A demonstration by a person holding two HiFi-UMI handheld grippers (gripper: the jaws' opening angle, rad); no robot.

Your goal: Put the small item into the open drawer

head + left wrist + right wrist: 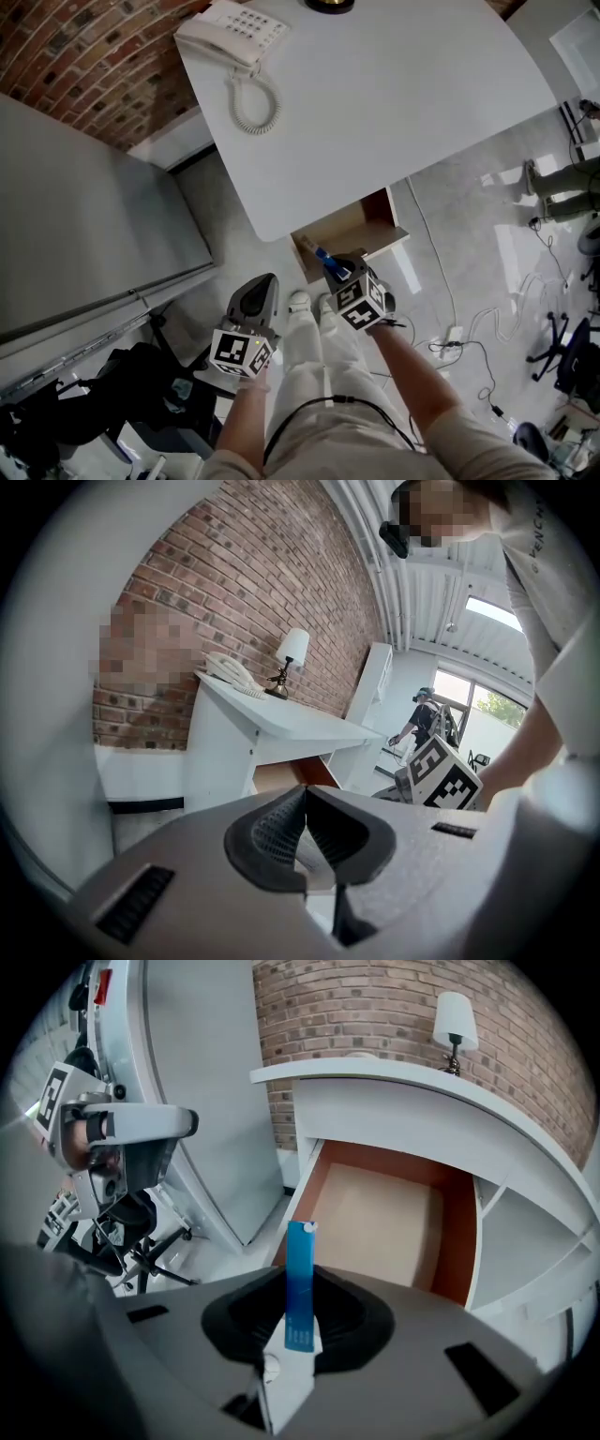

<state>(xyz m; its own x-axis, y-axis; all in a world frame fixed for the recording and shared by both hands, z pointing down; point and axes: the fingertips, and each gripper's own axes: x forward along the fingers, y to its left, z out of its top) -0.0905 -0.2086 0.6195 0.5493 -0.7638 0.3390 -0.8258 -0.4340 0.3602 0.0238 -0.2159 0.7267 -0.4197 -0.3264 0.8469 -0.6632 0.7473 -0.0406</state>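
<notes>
The right gripper [298,1312] clamps a slim blue stick [300,1265] upright between its pads, with its tip jutting toward the open drawer [375,1213]. The left gripper [306,825] is closed and empty.

A white desk [394,94] stands against a red-brown brick wall [84,56] with pale mortar lines. On the desk sits a white telephone [230,33] with a white coiled cord, and farther along a lamp [454,1016] with a white shade on a dark stem. The open drawer [394,1213] is orange-brown on its inner sides and pale tan on its bottom. The slim item [300,1251] is bright blue, with what looks like a white tip. The left gripper [305,803] and right gripper [301,1290] are grey with black ribbed pads, and each carries a cube of black-and-white square markers. To the left, a cabinet [84,216] is plain grey. The floor [487,225] is glossy pale grey. The person's trousers [319,366] are white.
</notes>
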